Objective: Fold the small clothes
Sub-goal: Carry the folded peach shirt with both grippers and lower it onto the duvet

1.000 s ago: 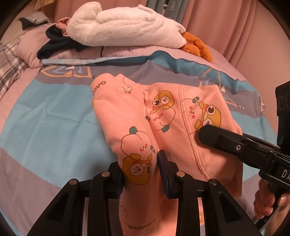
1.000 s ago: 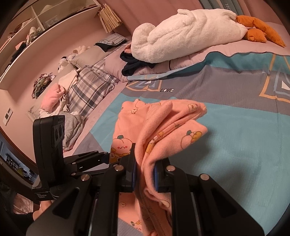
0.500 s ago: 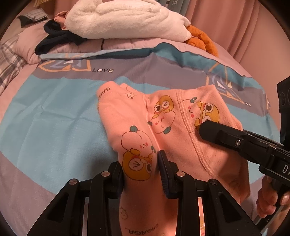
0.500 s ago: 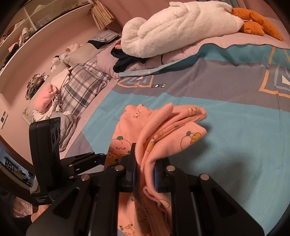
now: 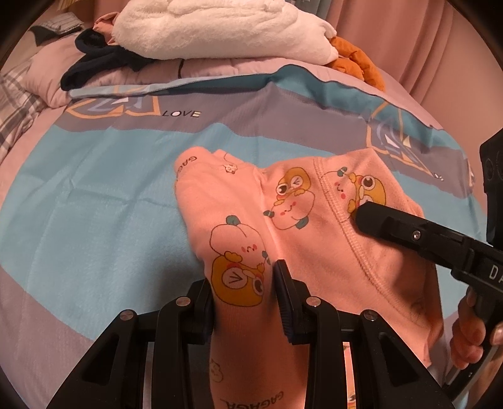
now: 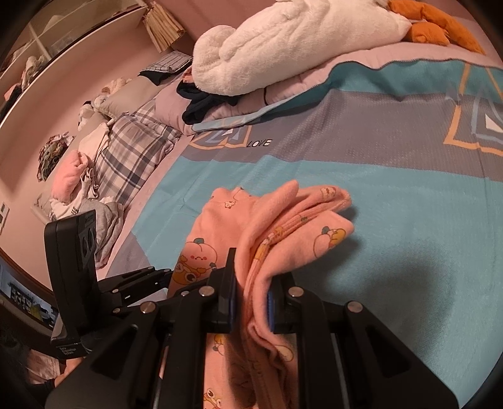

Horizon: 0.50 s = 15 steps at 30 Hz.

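A small pink garment (image 5: 292,220) printed with cartoon animals hangs doubled over above the blue and grey bedspread (image 5: 94,204). My left gripper (image 5: 248,292) is shut on its left fold. My right gripper (image 6: 251,302) is shut on a bunched edge of the same pink garment (image 6: 283,226), and it shows from the side in the left wrist view (image 5: 408,232). The far end of the garment rests on the bedspread (image 6: 408,204). The left gripper shows at the lower left of the right wrist view (image 6: 103,283).
A white plush blanket (image 5: 213,28) lies on pillows at the head of the bed, with a dark garment (image 5: 97,56) and an orange plush toy (image 5: 355,59) beside it. A plaid quilt (image 6: 132,151) and piled clothes (image 6: 72,179) lie at the left.
Both grippers have moved forward and down with the garment, so it sits lower and closer to the bedspread. Both grips are unchanged.
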Tool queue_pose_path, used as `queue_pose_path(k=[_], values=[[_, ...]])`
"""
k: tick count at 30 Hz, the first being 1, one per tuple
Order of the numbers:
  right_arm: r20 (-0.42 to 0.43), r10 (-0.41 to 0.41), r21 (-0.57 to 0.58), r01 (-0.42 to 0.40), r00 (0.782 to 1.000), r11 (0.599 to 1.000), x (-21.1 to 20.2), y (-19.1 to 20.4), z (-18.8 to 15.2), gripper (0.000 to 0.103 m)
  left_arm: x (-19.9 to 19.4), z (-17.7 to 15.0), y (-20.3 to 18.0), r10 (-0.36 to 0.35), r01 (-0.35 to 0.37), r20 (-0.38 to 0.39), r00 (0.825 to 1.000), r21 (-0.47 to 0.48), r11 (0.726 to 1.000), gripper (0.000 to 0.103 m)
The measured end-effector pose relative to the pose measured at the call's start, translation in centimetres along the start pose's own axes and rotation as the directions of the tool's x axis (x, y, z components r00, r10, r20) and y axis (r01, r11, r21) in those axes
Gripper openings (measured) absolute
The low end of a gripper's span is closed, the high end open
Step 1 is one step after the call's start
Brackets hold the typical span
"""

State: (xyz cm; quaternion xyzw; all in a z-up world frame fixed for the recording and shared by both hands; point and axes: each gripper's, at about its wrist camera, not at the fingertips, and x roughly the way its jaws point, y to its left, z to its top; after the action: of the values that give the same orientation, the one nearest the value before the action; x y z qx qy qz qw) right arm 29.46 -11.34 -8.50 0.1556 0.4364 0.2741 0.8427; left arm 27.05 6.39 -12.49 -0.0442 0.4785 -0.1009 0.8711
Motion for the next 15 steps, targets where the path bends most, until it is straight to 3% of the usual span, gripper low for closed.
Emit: queue_pose_path(k=[15], values=[[-0.037,-0.046,0.049,0.047,0.998,0.998,0.6,-2.0,0.1,0.016,0.3,0.0,0.3,0.003,-0.003,-0.006,1.0,0.0,1.0,0.032]])
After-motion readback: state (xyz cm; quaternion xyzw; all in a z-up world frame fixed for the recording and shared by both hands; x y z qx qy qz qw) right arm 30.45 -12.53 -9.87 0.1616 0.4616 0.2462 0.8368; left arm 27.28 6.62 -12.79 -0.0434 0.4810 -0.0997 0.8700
